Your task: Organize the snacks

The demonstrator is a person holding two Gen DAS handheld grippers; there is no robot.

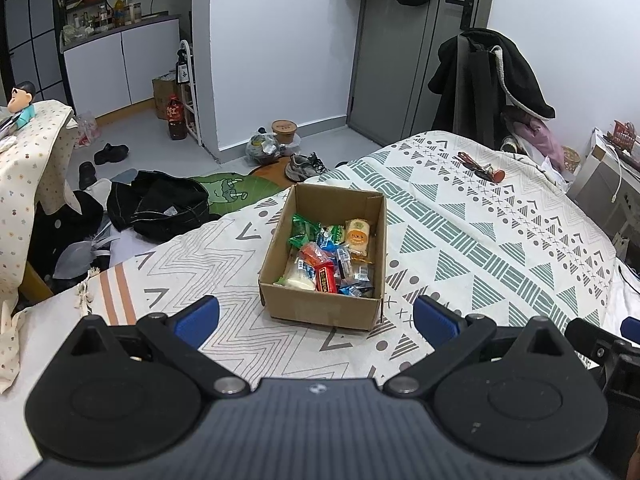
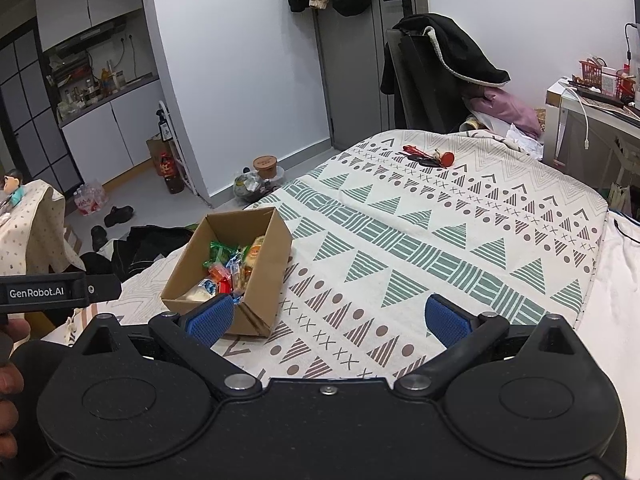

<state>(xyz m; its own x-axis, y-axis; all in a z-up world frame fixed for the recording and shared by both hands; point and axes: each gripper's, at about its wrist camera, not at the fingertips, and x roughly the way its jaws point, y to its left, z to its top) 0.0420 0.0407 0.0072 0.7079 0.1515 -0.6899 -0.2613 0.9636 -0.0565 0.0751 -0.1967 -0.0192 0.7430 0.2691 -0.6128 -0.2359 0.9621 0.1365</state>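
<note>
Held low over the patterned bedspread [image 1: 500, 240], both tools level and aimed forward across the bed. Left gripper [image 1: 316, 322] spread wide and empty, blue pads [image 1: 198, 320] far apart with bare cloth between them. Right gripper [image 2: 340, 320] likewise splayed wide, nothing between its pads [image 2: 444, 320]. Cardboard box [image 1: 320, 308] seen straight ahead of the left fingers, centred in the gap and just beyond the tips, standing upright and open-topped on the bedspread. From the right wrist view, same box [image 2: 264, 280] found off toward the left finger, its near corner just behind that blue pad and partly covered by it; only patterned cloth ahead of the right finger. Wrapped snacks [image 1: 332, 256] heaped inside the box: green, orange, red, blue and pale packets, overlapping. Print on the wrappers too small to read, and the count impossible to settle from the jumble. Further off beyond the right finger, a small red-tipped cluster of objects [image 2: 430, 158] lying on the bedspread, well apart from the box; hard to tell what exactly. Part of a hand [image 2: 10, 380] visible at the left edge of the right wrist view, cut off by the frame, beside the left tool's labelled body.
</note>
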